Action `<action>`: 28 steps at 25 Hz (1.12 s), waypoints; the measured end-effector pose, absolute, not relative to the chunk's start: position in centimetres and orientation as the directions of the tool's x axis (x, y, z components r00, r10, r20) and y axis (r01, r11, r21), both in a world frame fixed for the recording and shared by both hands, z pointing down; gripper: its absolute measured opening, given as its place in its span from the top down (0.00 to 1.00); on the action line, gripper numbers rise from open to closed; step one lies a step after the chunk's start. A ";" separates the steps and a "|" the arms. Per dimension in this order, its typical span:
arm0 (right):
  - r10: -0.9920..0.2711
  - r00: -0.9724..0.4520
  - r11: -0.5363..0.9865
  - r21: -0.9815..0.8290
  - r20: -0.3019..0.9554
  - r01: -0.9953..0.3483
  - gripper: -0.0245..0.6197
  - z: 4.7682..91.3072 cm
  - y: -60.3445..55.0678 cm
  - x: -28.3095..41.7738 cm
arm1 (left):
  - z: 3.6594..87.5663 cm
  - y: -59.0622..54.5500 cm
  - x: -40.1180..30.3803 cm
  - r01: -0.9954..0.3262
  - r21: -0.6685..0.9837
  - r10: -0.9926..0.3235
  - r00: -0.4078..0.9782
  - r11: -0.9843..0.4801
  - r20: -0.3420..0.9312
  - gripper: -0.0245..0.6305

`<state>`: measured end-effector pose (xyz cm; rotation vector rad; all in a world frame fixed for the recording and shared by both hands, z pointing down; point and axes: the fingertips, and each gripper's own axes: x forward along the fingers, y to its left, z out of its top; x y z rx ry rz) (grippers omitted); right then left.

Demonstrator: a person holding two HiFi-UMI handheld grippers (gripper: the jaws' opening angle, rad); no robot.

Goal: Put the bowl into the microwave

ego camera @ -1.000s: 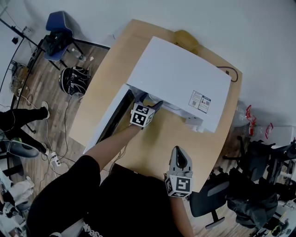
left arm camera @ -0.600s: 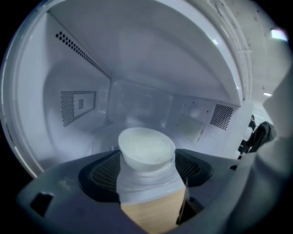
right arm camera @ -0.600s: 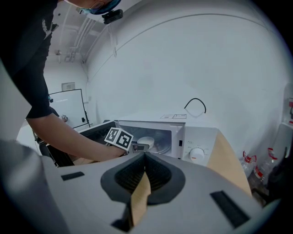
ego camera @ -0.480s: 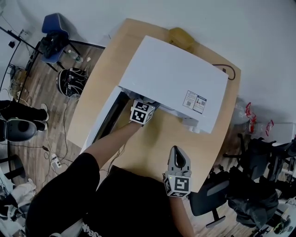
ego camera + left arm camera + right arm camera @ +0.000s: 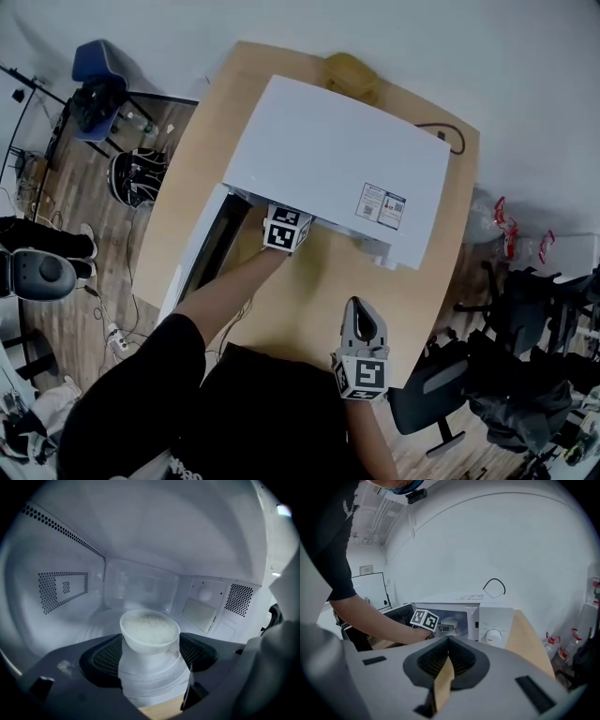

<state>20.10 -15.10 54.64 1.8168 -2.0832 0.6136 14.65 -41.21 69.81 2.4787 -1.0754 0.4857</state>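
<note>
The bowl (image 5: 150, 631), white and filled with something pale like rice, is held between the jaws of the left gripper (image 5: 149, 663), which are closed on its lower sides. It is inside the microwave (image 5: 328, 159), above the glass plate (image 5: 98, 626); whether its foot touches the plate cannot be told. In the head view the microwave is seen at 12 o'clock on the table (image 5: 319, 291), with its door (image 5: 199, 255) swung open toward 9 o'clock. The right gripper (image 5: 362, 311) is placed at 5 o'clock of the left one, with its jaws pressed together on nothing.

The step in hand is judged to be the setting down. The bowl should be held level so that nothing is spilled, and lowered near the middle of the plate, well apart from the walls at 9 and 3 o'clock. The jaws should be opened only when the weight is taken by the plate, then drawn straight back toward 6 o'clock, so that the rim is not caught.
</note>
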 end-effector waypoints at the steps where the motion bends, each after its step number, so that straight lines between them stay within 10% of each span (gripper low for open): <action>1: -0.854 -0.149 0.105 -0.115 0.499 -0.988 0.87 54.6 -15.0 20.2 | 69.9 -41.1 14.6 -0.752 0.223 -0.614 0.643 -0.621 0.458 0.42; 28: -0.916 -0.102 0.087 -0.057 0.387 -0.995 0.87 50.0 -6.0 13.7 | 57.2 -18.3 2.4 -0.696 0.350 -0.619 0.718 -0.627 0.318 0.42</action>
